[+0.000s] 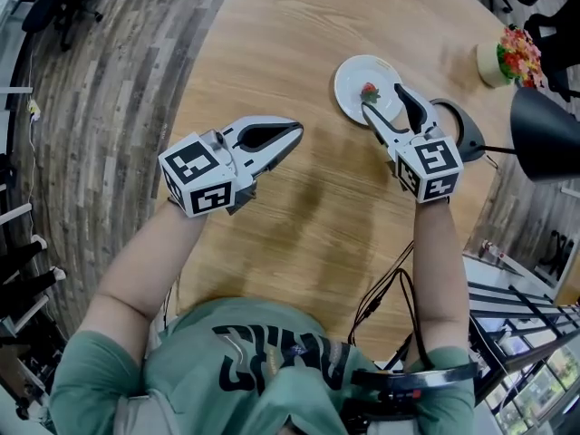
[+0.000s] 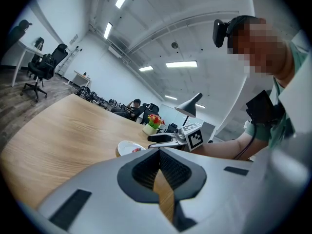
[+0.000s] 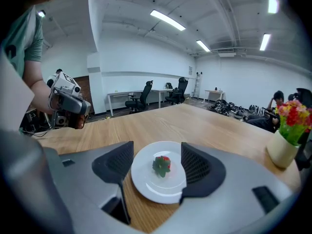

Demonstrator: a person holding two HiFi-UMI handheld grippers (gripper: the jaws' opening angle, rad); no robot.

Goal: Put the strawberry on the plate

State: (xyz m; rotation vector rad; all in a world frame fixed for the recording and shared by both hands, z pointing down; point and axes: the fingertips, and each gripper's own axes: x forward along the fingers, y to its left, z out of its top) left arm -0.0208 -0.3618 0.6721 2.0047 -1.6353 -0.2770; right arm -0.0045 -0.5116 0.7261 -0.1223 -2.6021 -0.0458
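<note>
ok, strawberry is down on the white plate, near its middle, and nothing is touching it. right gripper is let go: jaws spread wide, one pad on each side of the berry with bare plate showing on both sides.

key relation: the berry sits dead ahead of the right gripper, on the line between its two pads. the leafy green cap faces back toward that gripper and the red end points away, so i'd say its long axis runs roughly along the jaws' reach, not across it. from overhead, the right gripper has its tips over the near part of the plate, straddling the strawberry.

left gripper is well apart, out over bare wooden table, jaws closed together on nothing; the left gripper view shows only a sliver of wood between the pads. so the right one is far nearer.

judgement: placement looks done. what's left is a pull-out straight back along the jaws' own line. any sideways drift risks a pad nudging the berry or the plate rim.
</note>
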